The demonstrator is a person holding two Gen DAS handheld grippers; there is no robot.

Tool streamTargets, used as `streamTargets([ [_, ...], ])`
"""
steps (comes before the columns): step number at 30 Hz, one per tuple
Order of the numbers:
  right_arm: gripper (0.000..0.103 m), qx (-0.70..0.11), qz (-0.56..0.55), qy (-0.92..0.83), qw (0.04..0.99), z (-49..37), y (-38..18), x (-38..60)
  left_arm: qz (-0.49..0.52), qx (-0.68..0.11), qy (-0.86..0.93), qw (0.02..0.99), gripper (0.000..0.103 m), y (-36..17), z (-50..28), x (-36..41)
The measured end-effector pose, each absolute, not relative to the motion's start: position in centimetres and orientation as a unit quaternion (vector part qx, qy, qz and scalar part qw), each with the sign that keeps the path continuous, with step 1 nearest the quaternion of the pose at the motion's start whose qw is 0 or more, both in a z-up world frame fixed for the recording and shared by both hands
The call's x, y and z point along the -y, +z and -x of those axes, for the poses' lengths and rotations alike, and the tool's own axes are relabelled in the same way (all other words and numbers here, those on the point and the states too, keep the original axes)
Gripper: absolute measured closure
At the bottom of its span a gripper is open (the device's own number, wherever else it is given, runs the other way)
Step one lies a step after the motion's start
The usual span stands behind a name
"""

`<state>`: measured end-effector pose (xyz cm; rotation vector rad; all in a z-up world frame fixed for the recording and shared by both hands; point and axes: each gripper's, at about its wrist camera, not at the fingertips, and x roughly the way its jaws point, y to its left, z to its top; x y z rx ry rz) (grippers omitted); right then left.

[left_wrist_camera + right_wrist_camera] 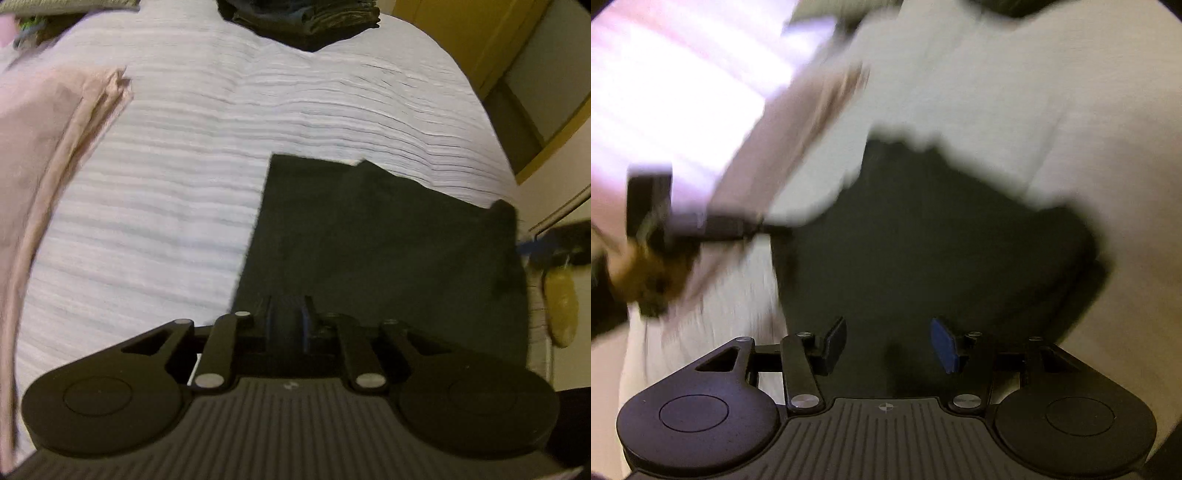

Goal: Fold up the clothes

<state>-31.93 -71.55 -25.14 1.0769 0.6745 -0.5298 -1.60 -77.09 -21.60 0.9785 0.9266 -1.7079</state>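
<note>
Bedding with a white ribbed cover [177,192] forms the work surface in both wrist views. A dark folded garment [369,236] lies flat on it, at the near right of the left wrist view, its straight left edge running from near to far. The left gripper [288,317] hangs over the near edge of this garment; its jaws stand almost together with only a narrow gap, and whether any cloth sits in that gap cannot be told, since the fingers are dark against the dark fabric. A pink garment [48,147] lies along the left side of the bedding, well apart from the dark one. A stack of dark folded clothes [306,22] rests at the far edge. At the right edge of that view the other tool shows only as a blurred dark shape. In the right wrist view, which is heavily blurred, the right gripper [888,345] is positioned above the dark garment [923,240] with its jaws about half apart; the blue pad [943,345] and the opposite pad are clear of the cloth and hold nothing.
</note>
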Motion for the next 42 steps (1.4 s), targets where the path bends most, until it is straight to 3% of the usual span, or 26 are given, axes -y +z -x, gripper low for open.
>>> streamTargets([
  [9, 0.048, -0.379, -0.465, -0.194, 0.776, 32.2, -26.4, 70.3, -0.442, -0.396, -0.636, 0.494, 0.087, -26.2, 0.5, 74.8],
  [14, 0.048, -0.41, -0.441, -0.22, 0.767, 32.1, -24.1, 70.7, -0.431, -0.396, -0.612, 0.532, 0.087, -24.1, 1.1, 73.7],
  [15, 0.046, -0.415, -0.433, -0.232, 0.766, 31.9, -23.6, 70.6, -0.428, -0.397, -0.609, 0.538, 0.087, -23.4, 1.3, 73.3],
  [16, 0.035, -0.419, -0.424, -0.244, 0.765, 31.8, -23.1, 70.5, -0.425, -0.398, -0.605, 0.543, 0.087, -22.7, 1.4, 72.8],
  [18, 0.025, -0.424, -0.407, -0.27, 0.763, 31.5, -22.0, 69.9, -0.415, -0.4, -0.6, 0.555, 0.087, -21.4, 1.6, 71.3],
  [25, 0.024, -0.413, -0.383, -0.337, 0.754, 30.9, -16.9, 63.6, -0.38, -0.398, -0.605, 0.576, 0.083, -16.7, 2.0, 64.0],
  [29, 0.024, -0.41, -0.368, -0.356, 0.755, 29.1, -14.4, 59.9, -0.353, -0.4, -0.619, 0.576, 0.074, -14.3, 2.4, 59.1],
  [32, 0.014, -0.414, -0.347, -0.366, 0.758, 28.2, -12.5, 57.3, -0.331, -0.397, -0.627, 0.583, 0.062, -12.4, 2.5, 56.0],
  [37, 0.013, -0.423, -0.325, -0.372, 0.76, 27.3, -10.7, 55.2, -0.332, -0.379, -0.642, 0.578, 0.058, -10.6, 2.9, 51.8],
  [42, 0.013, -0.438, -0.304, -0.36, 0.766, 26.0, -9.9, 54.4, -0.325, -0.369, -0.644, 0.587, 0.047, -9.6, 3.0, 49.5],
])
